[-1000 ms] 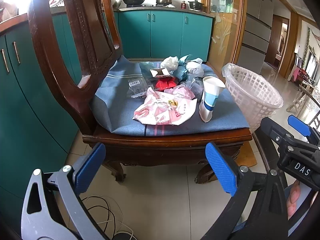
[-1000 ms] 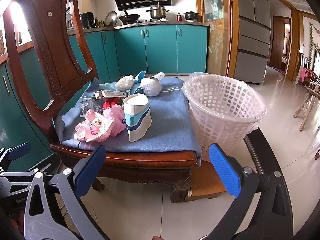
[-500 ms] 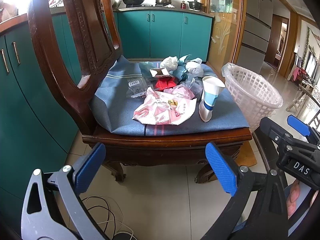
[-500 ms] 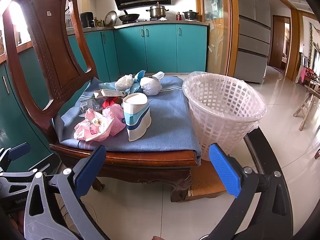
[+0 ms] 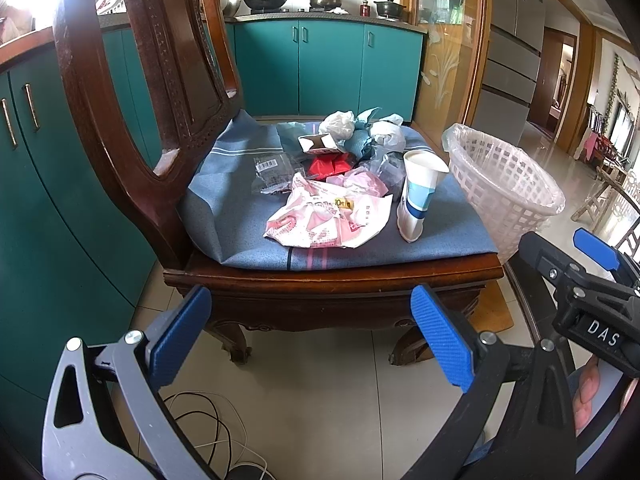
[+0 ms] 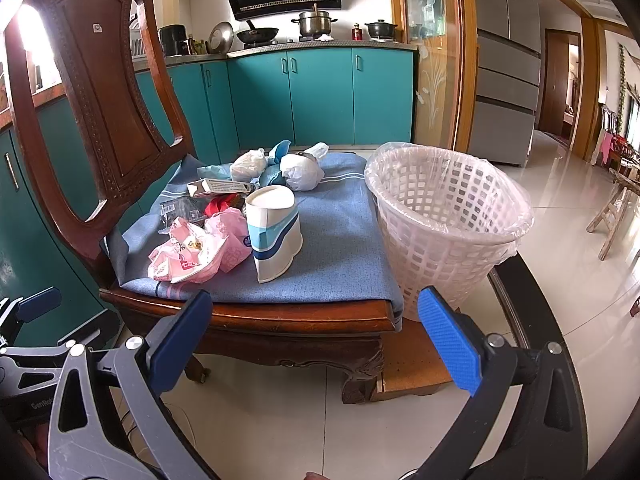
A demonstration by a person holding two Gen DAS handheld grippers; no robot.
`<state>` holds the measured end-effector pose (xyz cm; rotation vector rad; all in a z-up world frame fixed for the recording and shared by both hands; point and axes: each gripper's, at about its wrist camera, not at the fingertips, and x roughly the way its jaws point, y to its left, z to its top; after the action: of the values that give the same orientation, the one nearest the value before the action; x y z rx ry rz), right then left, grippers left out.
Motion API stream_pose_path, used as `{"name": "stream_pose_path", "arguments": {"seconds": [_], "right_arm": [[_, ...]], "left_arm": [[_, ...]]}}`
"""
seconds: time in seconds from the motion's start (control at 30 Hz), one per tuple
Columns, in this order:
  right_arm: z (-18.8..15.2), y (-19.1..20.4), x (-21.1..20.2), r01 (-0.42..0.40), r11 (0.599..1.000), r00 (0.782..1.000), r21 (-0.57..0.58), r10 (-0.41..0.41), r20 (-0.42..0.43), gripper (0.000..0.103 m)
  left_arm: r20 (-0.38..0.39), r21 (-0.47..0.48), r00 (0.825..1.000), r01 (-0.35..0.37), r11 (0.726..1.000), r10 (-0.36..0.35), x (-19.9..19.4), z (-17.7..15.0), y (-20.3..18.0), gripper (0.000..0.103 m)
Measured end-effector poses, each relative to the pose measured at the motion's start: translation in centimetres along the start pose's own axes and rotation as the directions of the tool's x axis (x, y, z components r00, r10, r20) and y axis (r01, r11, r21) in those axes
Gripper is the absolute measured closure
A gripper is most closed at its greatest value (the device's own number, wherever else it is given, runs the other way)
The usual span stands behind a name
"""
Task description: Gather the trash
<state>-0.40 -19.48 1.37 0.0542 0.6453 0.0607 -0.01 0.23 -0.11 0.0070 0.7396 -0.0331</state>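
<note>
Right wrist view, left to right: pink wrappers and cup sit mid-frame on the chair, basket just beside it at right. Both the left gripper and right gripper hang wide and empty, low in frame, so collecting looks unstarted; next, reach forward to one piece. One cup, one basket, two knotted white bags.

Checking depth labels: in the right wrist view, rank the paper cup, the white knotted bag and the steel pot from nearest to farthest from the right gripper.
1. Paper cup, near the seat's front, left of centre.
2. White knotted bag, at the seat's back, behind the cup.
3. Steel pot, on the far stove.
The right gripper hangs in front of the chair, jaws open.
</note>
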Motion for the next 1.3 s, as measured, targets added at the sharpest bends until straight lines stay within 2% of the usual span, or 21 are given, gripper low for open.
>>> {"name": "stream_pose_path", "arguments": {"seconds": [1.3], "right_arm": [[-0.04,-0.05,0.01,-0.004,1.0,1.0,0.003,0.004,-0.003,0.003]], "left_arm": [[-0.013,0.015,1.0,0.001,1.0,-0.001,0.07,-0.46,-0.25,0.003]]}}
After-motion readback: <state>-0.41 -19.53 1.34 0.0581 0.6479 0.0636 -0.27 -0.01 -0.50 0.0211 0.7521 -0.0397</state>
